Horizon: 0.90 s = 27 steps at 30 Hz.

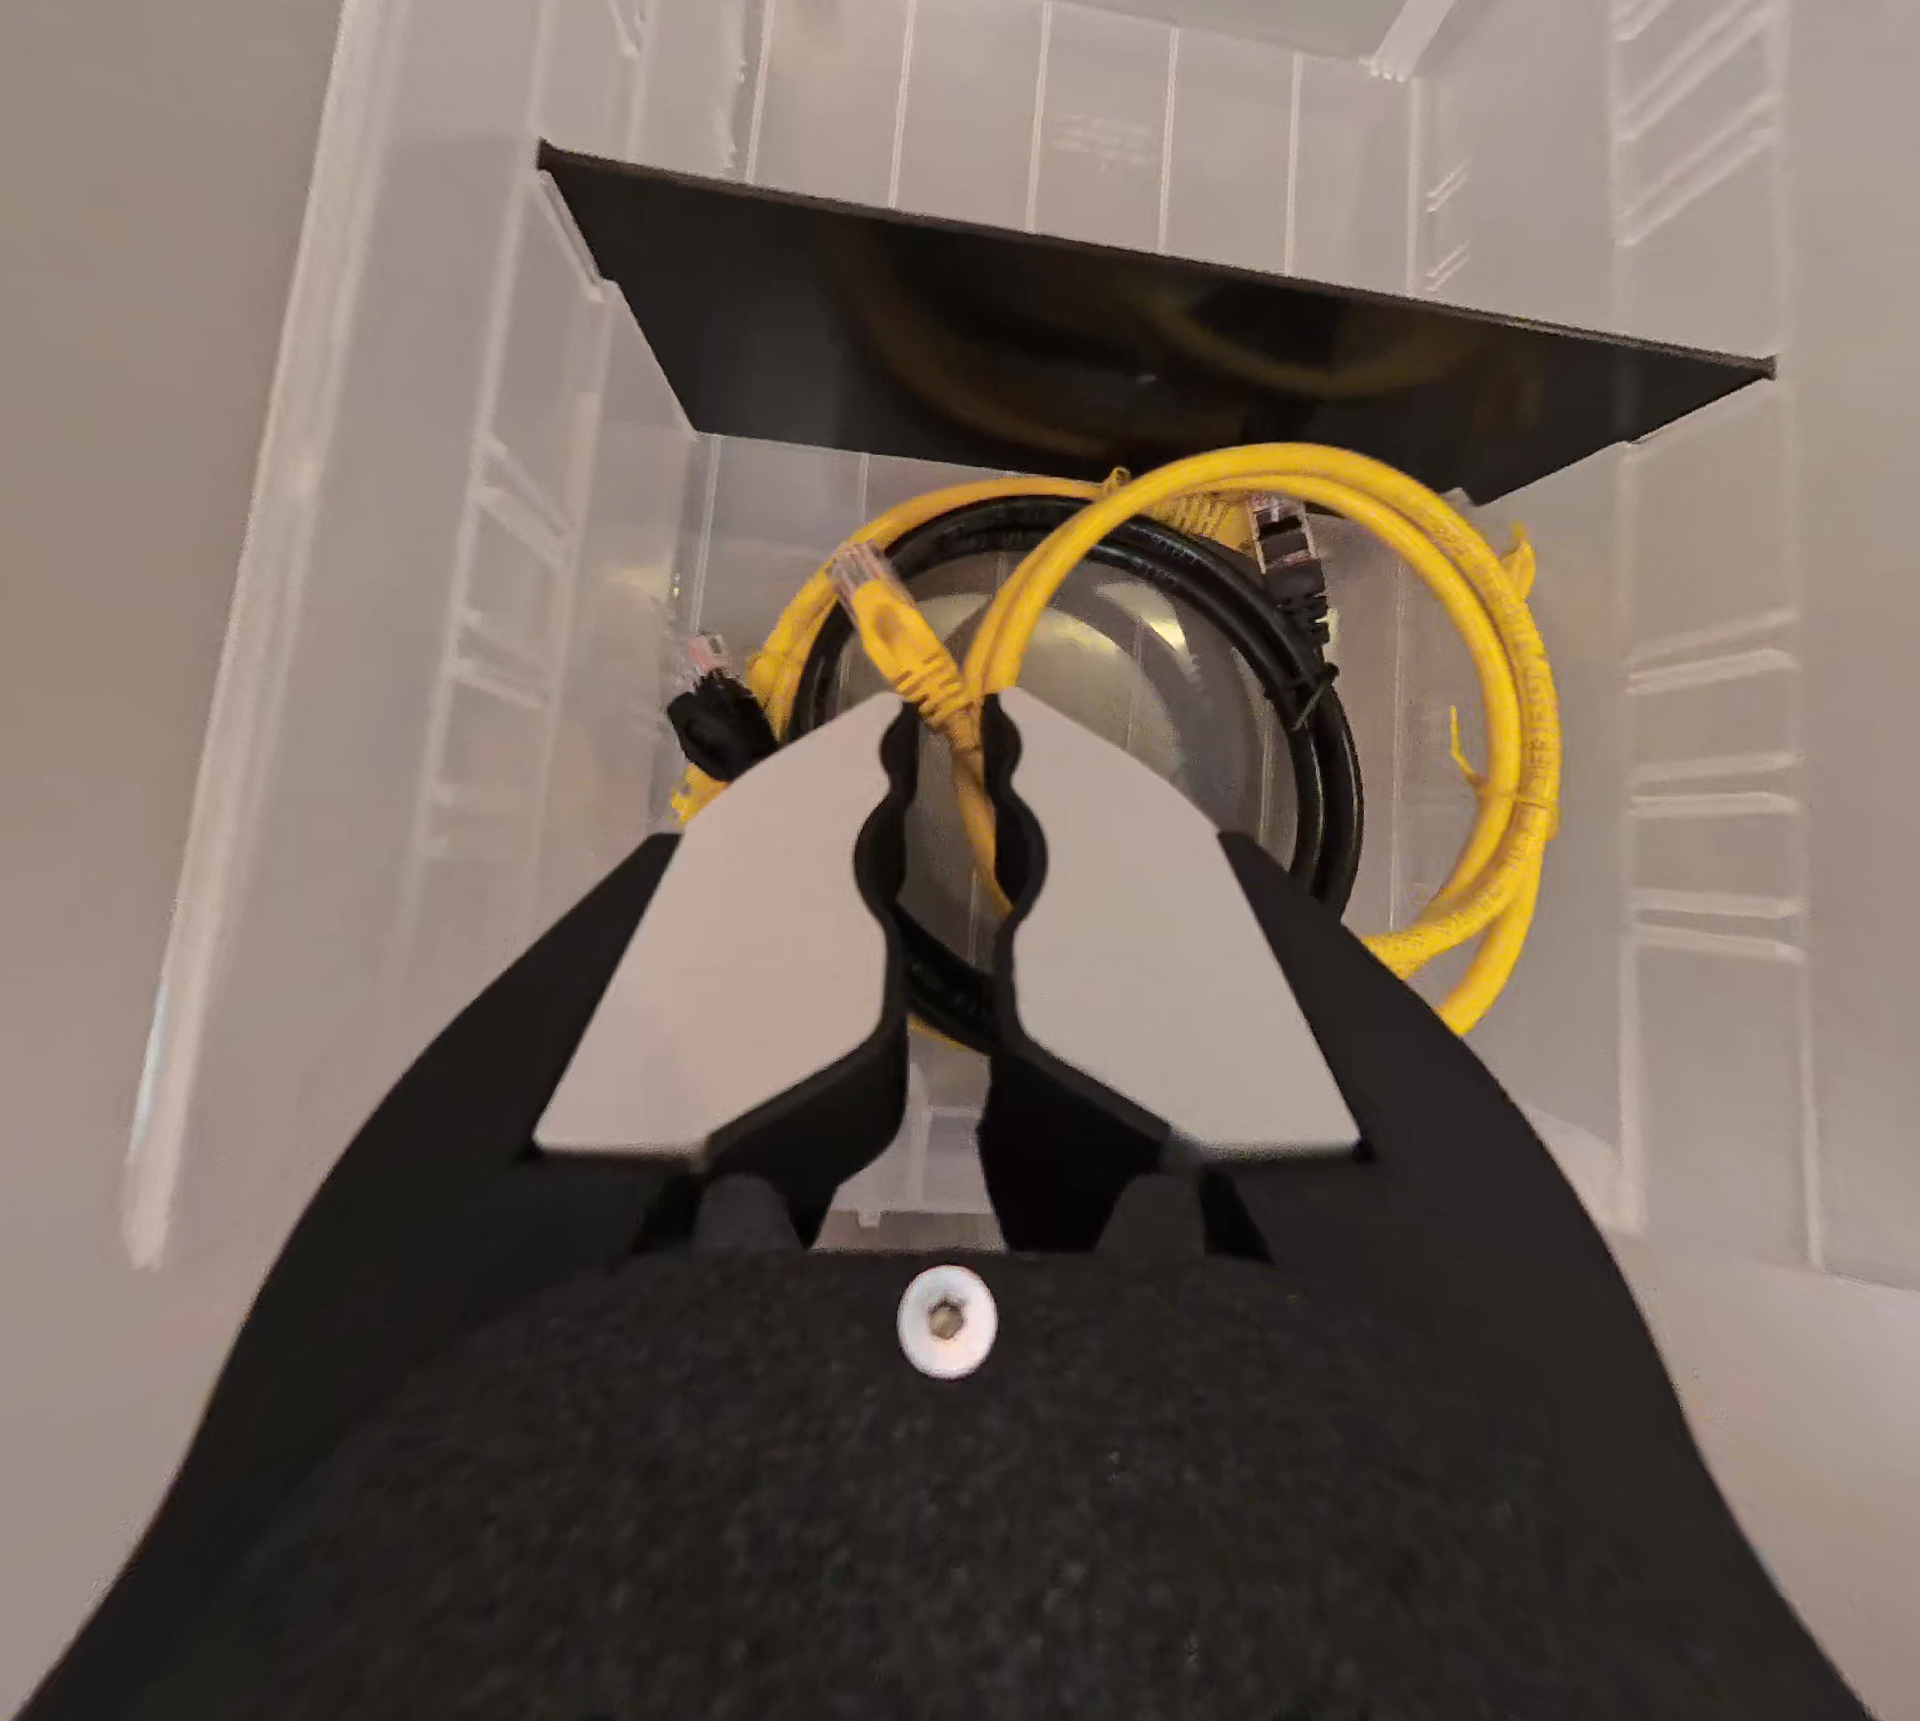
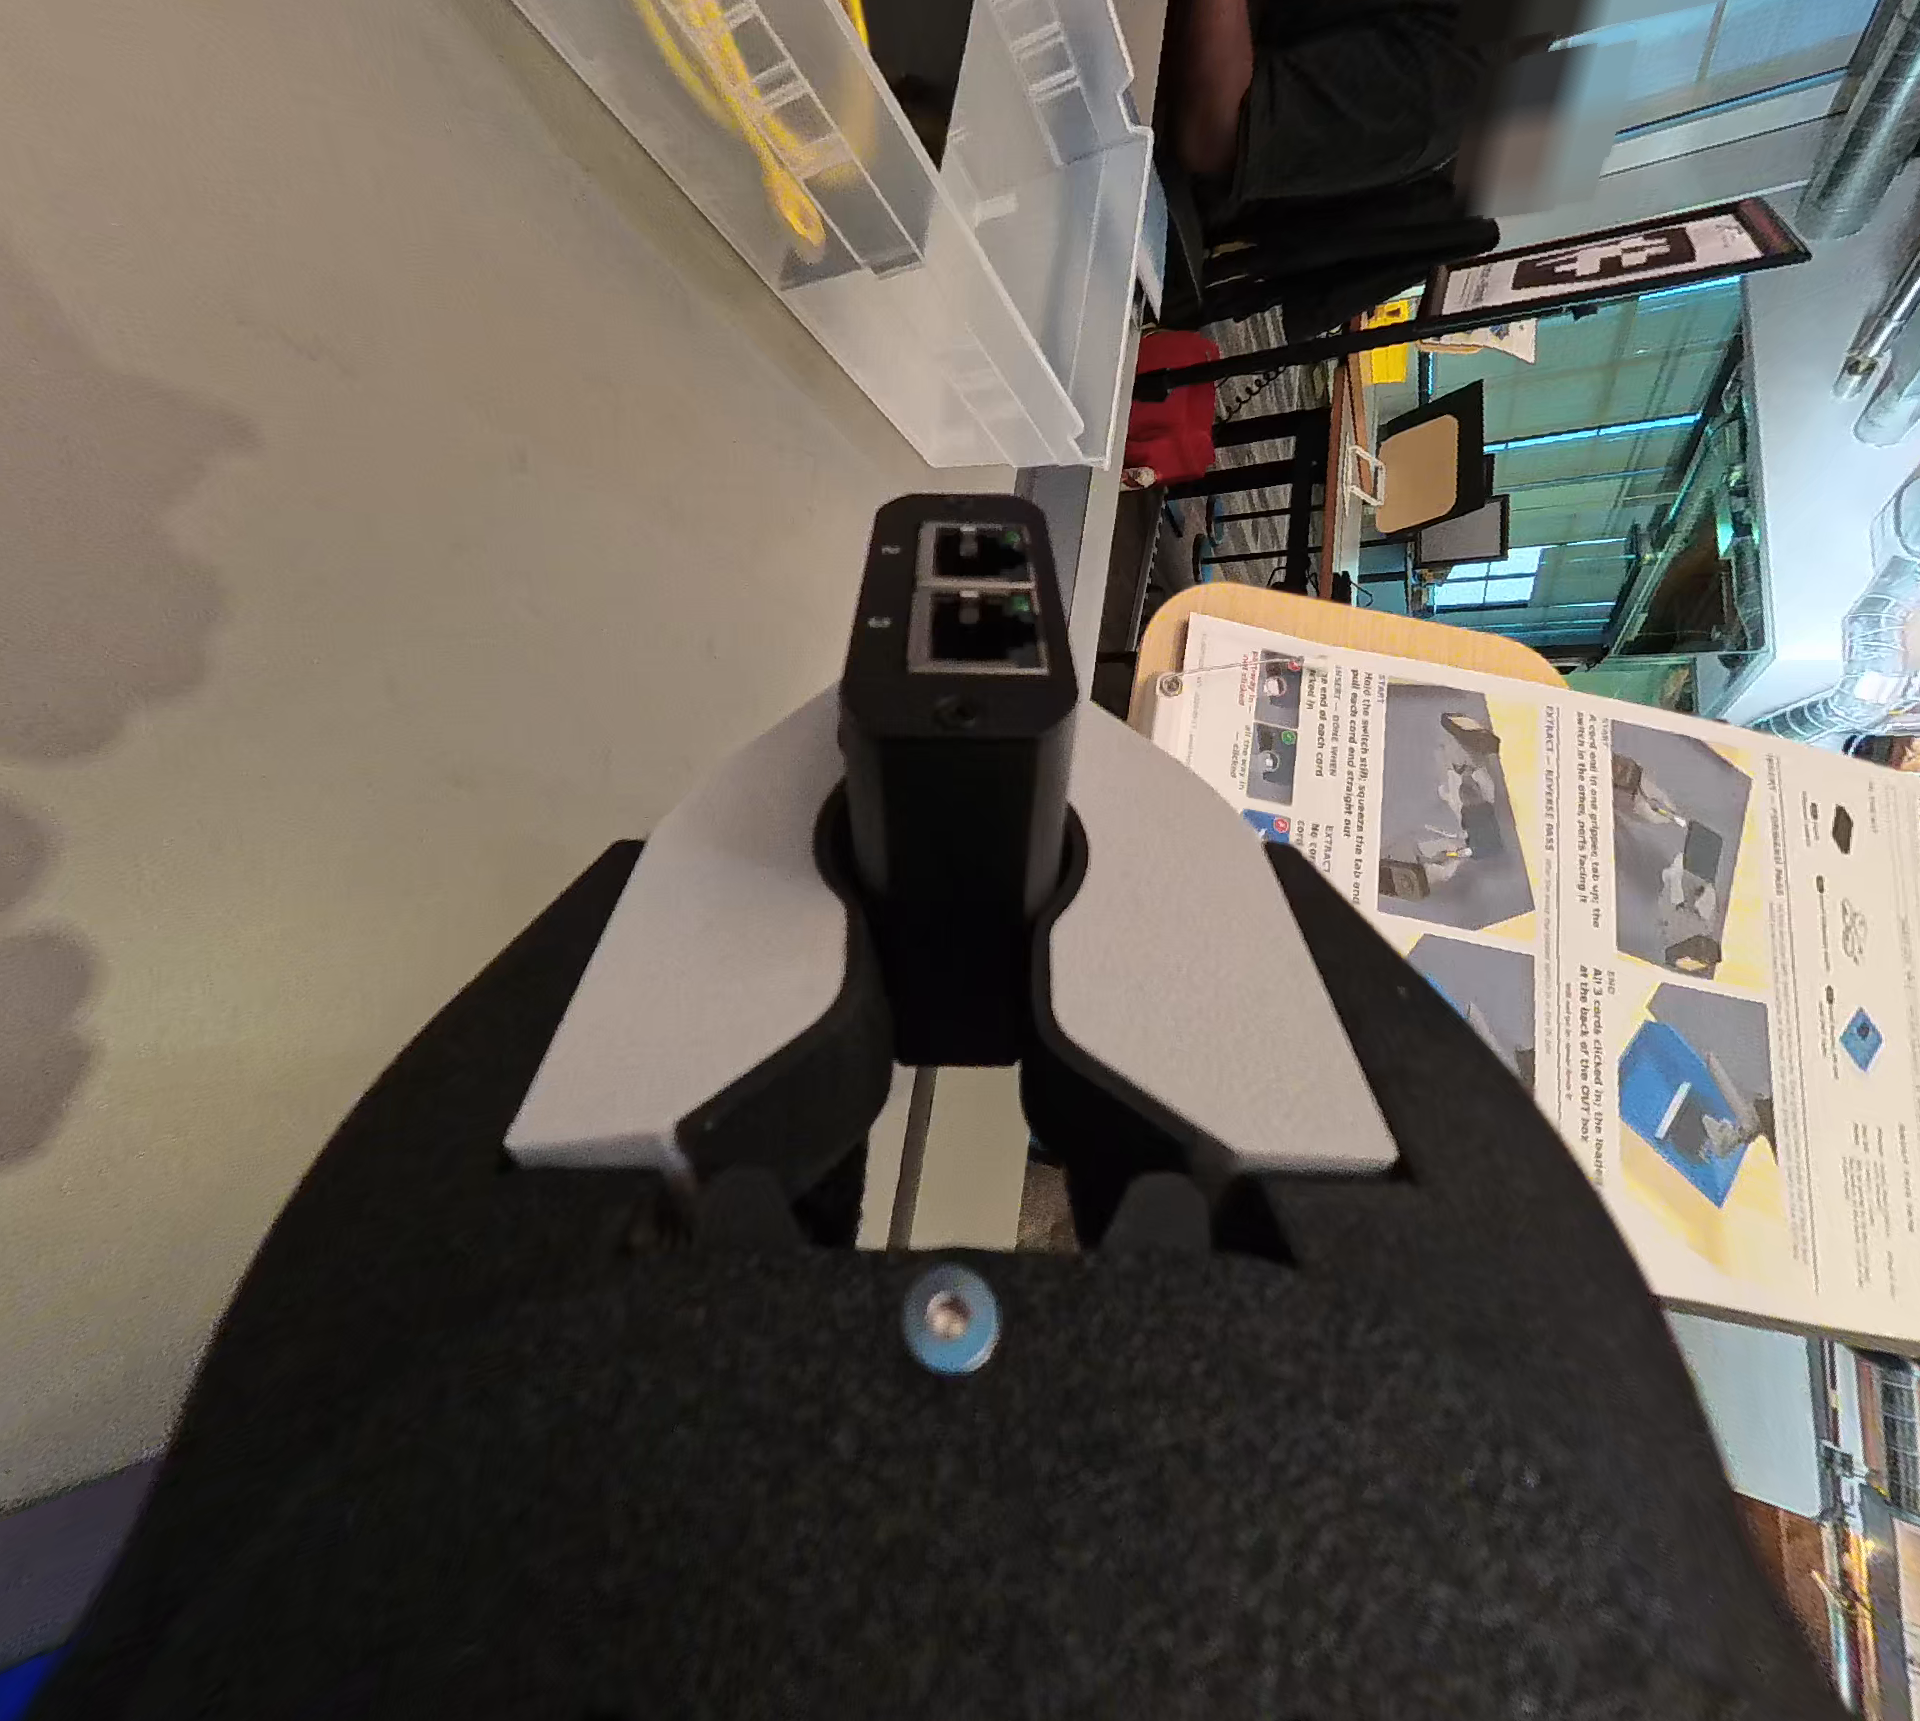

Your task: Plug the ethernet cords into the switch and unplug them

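Left gripper [image 1: 951, 715] was clamped on a yellow cord [image 1: 961, 767] just behind its plug [image 1: 883, 606], down inside the clear bin [image 1: 499, 528]. Right gripper [image 2: 956, 798] squeezed the black switch [image 2: 956, 736], ports facing away above the table [image 2: 416, 528]. Beyond the held plug, a black cord [image 1: 1320, 705] and more yellow loops [image 1: 1496, 663] lay coiled and crowded it, with a black divider [image 1: 1039, 310] slanting across behind them. Farther right, an instruction sheet [image 2: 1558, 944] rested on a wooden board [image 2: 1351, 622].
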### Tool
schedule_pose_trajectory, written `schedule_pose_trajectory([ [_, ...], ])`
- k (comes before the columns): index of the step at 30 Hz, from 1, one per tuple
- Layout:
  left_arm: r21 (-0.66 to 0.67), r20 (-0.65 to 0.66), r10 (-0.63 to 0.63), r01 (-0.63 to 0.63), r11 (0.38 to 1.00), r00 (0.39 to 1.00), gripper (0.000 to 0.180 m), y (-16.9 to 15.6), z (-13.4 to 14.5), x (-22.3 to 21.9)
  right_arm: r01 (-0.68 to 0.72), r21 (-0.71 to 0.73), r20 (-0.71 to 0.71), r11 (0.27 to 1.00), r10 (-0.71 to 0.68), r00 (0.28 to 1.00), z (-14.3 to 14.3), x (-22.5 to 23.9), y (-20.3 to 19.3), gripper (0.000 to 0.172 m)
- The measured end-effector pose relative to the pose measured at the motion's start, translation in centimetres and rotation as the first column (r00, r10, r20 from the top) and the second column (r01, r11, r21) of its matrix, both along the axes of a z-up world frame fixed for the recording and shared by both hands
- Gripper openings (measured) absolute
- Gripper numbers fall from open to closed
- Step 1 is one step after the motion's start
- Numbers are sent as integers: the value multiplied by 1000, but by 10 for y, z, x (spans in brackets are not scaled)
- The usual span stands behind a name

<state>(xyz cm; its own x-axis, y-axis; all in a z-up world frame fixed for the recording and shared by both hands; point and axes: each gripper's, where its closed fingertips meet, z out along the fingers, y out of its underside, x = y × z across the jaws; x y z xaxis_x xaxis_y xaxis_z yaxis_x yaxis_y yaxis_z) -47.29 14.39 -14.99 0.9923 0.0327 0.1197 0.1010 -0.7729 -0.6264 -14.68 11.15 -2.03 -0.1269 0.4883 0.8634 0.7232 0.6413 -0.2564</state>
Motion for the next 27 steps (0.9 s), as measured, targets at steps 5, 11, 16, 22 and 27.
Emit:
schedule_pose_trajectory([
  [5, 68, 3, -36, 35, 997, 999, 11, 1, 7, 0, -8, 0, -11, 1000, 8, 1000, 4, -1, -3, 26],
  [11, 301, -150, -115, 156, 941, 982, 8, -5, 78, 2, -3, 3, -32, 1000, 3, 999, 11, 3, -3, 26],
  [16, 502, -264, -306, 401, 766, 915, 4, -43, 178, 47, -3, 11, -50, 1000, 4, 999, 16, 2, -4, 26],
  [22, 510, -275, -512, 575, 640, 814, 1, -90, 214, 122, -14, 7, -107, 1000, 15, 994, 23, 0, -4, 26],
  [27, 417, -159, -640, 638, 647, 752, 1, -94, 156, 184, -4, 8, -96, 1000, 5, 995, 21, 3, -2, 26],
])
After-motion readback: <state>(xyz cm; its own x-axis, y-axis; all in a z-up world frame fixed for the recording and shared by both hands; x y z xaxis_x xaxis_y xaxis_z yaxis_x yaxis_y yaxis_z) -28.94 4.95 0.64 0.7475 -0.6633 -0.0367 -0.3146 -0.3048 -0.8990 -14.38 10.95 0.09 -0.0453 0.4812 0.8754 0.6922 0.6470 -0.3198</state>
